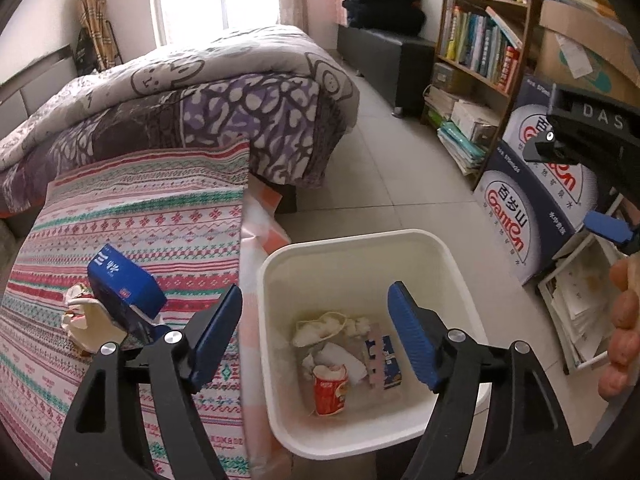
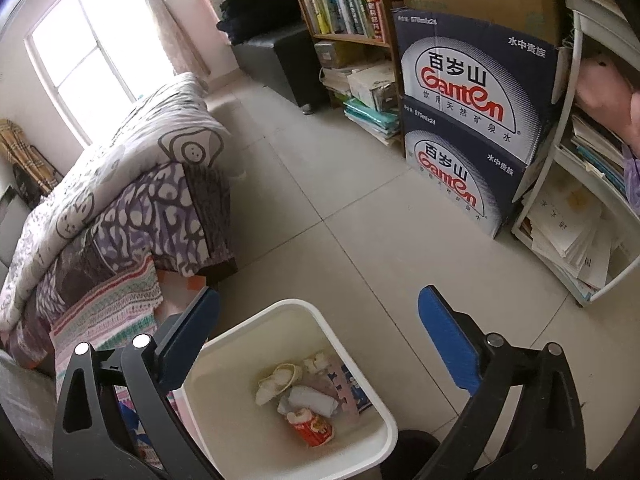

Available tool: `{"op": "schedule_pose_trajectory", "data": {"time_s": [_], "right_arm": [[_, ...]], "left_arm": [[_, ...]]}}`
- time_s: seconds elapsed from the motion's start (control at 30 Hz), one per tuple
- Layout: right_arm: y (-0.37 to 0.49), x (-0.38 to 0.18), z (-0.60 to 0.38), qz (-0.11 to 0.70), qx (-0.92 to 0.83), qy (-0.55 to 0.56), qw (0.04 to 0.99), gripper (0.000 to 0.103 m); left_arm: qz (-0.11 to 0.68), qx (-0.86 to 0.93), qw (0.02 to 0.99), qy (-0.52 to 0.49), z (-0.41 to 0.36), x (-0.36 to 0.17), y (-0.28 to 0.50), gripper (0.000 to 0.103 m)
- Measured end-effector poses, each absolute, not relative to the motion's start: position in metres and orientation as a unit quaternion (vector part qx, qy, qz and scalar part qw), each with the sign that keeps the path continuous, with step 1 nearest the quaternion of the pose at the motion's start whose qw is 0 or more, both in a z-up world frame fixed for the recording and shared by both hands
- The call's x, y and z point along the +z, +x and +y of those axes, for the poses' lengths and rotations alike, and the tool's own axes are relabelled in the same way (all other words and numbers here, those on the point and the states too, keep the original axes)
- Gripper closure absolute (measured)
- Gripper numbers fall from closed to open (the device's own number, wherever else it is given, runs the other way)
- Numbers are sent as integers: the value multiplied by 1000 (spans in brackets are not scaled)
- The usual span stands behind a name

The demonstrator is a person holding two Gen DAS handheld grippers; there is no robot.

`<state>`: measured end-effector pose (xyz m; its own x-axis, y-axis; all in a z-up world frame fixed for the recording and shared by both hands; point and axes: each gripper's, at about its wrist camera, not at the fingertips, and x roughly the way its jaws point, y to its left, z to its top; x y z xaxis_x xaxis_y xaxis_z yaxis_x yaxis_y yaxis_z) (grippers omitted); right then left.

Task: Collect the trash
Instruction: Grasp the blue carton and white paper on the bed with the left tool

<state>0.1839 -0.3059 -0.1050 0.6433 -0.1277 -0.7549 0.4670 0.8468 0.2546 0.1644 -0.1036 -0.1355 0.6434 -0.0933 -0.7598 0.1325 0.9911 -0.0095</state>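
A white square trash bin (image 1: 276, 280) (image 2: 384, 432) stands on the floor beside the bed. Inside lie a red crumpled cup (image 1: 330, 390) (image 2: 310, 426), white tissues (image 1: 324, 326) (image 2: 312, 398) and a blue and pink carton (image 1: 384, 354) (image 2: 350, 392). My left gripper (image 1: 316, 332) hangs open over the bin with nothing between its blue pads. My right gripper (image 2: 320, 344) also stands open above the bin, empty. On the bed's patterned cover, a blue box (image 1: 124, 284) leans on crumpled wrappers (image 1: 86, 324), left of the left gripper.
The bed (image 1: 160, 120) with its patterned quilt fills the left. Bottled-water cartons (image 2: 476, 92), a bookshelf (image 2: 344, 12) and a white rack of papers (image 2: 576, 232) line the right wall. The right gripper's body (image 1: 592, 132) and a hand (image 1: 624, 320) show at the left wrist view's right edge.
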Motion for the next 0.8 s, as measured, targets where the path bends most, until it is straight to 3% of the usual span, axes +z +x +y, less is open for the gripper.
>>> {"op": "schedule_pose_trajectory", "data": {"time_s": [0.8], "right_arm": [[195,-136,-237,463,-107,145,868,7]], "left_arm": [[475,84,876,18,-1,-172,152,21]]}}
